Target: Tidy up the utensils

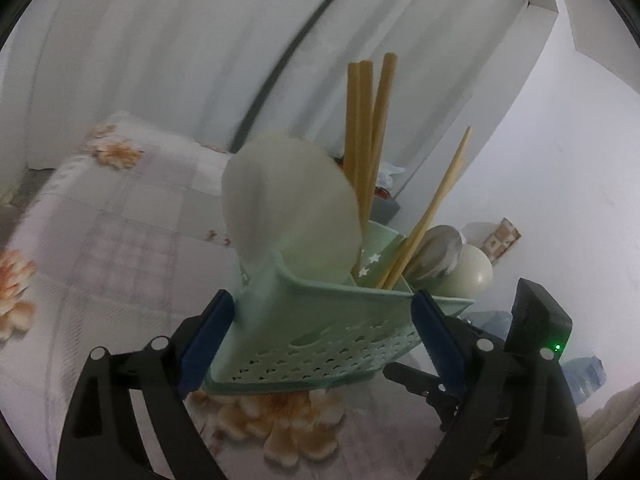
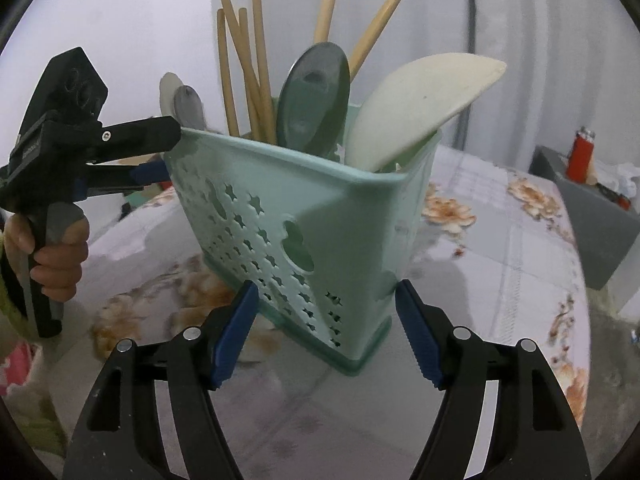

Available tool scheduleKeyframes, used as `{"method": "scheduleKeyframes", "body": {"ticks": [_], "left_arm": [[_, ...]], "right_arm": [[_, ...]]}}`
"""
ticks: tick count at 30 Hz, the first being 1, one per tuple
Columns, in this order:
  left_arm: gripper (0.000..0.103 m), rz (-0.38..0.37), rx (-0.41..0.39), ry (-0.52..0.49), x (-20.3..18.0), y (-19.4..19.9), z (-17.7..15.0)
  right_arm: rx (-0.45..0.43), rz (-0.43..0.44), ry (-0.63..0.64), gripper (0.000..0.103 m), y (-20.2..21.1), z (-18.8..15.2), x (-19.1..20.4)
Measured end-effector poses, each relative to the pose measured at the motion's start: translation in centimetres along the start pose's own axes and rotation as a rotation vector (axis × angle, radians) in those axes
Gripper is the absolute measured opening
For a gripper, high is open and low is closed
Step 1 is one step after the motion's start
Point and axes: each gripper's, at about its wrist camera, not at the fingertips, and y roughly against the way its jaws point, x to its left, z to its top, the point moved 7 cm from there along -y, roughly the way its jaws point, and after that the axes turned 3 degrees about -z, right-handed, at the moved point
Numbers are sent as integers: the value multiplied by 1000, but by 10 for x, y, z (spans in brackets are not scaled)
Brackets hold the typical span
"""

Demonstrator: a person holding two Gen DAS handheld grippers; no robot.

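Motion blur is smearing much of the left wrist view. There a broad white rice paddle is covering the 10 o'clock part of the mint-green utensil holder, so that end's rim and inside are staying hidden. The holder's base is being cut off by the blue pads. Whether it is standing on a bed or a bench I cannot tell; only a floral cloth is showing beneath it.

The holder is a three-compartment plastic box with star-shaped holes punched in its long wall and two larger cut-outs. Pale wooden chopsticks are standing in the middle section. A steel spoon and a round cream spoon are leaning out toward 3 o'clock.

The left tool is standing wide, straddling the holder's long side. Whether its pads are pressing on the walls is hard to make out. In the right wrist view a hand is gripping its handle at 9 o'clock.

The right tool is also standing wide around the holder's near lower corner. Its pads are lying just beside the walls without visibly pressing.

At 3 o'clock a red lighter is sitting on a grey box, and small things beside it are too blurred to name.
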Motion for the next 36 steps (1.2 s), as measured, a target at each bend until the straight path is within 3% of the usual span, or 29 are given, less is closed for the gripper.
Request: {"method": "scheduleKeyframes", "body": {"ticks": [8, 12, 16, 19, 22, 25, 28, 36], "left_arm": [[87, 63, -46, 24, 1, 56, -18], [87, 79, -49, 25, 2, 66, -24], [89, 184, -67, -30, -4, 77, -31], [90, 303, -86, -23, -6, 96, -42], [96, 433, -89, -4, -4, 111, -52], [97, 506, -116, -23, -14, 131, -64], [97, 540, -114, -38, -19, 141, -74], [97, 594, -87, -42, -31, 153, -95]], "right_arm": [[6, 65, 24, 68, 21, -12, 52], [10, 35, 63, 68, 24, -15, 61], [18, 16, 66, 67, 28, -12, 65], [22, -5, 54, 68, 40, -16, 67], [35, -42, 28, 75, 52, -24, 71], [21, -78, -12, 88, 64, -30, 78], [-8, -115, -64, 95, 75, -31, 84], [0, -206, -128, 95, 89, -33, 100]]}}
